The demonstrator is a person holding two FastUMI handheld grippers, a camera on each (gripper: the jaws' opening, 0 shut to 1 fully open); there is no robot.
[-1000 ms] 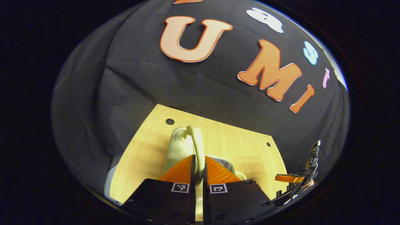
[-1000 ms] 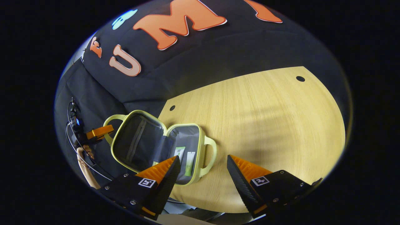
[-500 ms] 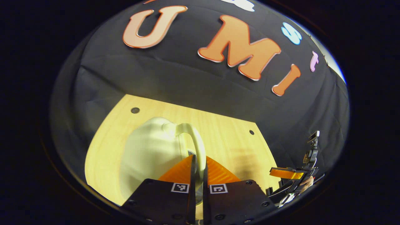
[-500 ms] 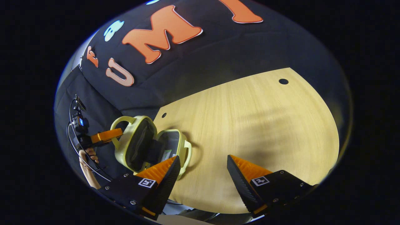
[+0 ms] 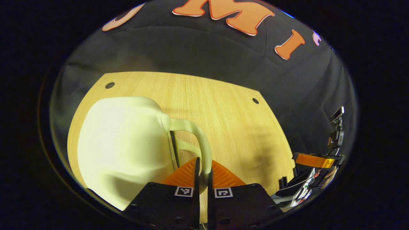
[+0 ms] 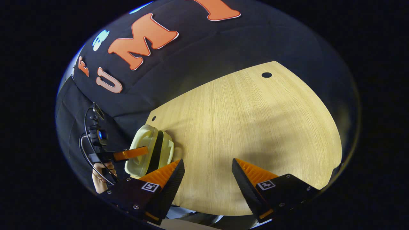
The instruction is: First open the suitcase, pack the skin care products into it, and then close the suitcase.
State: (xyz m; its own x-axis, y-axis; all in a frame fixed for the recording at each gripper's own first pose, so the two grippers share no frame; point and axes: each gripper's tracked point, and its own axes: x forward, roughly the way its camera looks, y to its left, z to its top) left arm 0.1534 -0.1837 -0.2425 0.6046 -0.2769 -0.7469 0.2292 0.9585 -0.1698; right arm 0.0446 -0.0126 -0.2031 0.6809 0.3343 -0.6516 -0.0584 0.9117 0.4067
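The pale yellow-green suitcase (image 5: 121, 140) lies on the wooden table (image 5: 223, 105), its lid folded down almost onto the base. My left gripper (image 5: 202, 166) is shut on the lid's curved handle (image 5: 193, 127). In the right gripper view the suitcase (image 6: 159, 150) sits near the table's left edge with a narrow dark gap between its halves, and the left gripper (image 6: 140, 152) reaches over it. What lies inside is hidden. My right gripper (image 6: 207, 166) hangs open over bare table to the right of the case, holding nothing.
The table (image 6: 255, 127) has small round holes near its far corners. A hand (image 6: 100, 172) with trailing cables holds the left gripper beyond the table's left edge. The right gripper (image 5: 306, 161) shows off the table's right side in the left gripper view.
The left gripper has swung the lid over by its handle, from lying wide open to nearly shut. The tubes seen inside a second ago are now covered. The right gripper stayed open.
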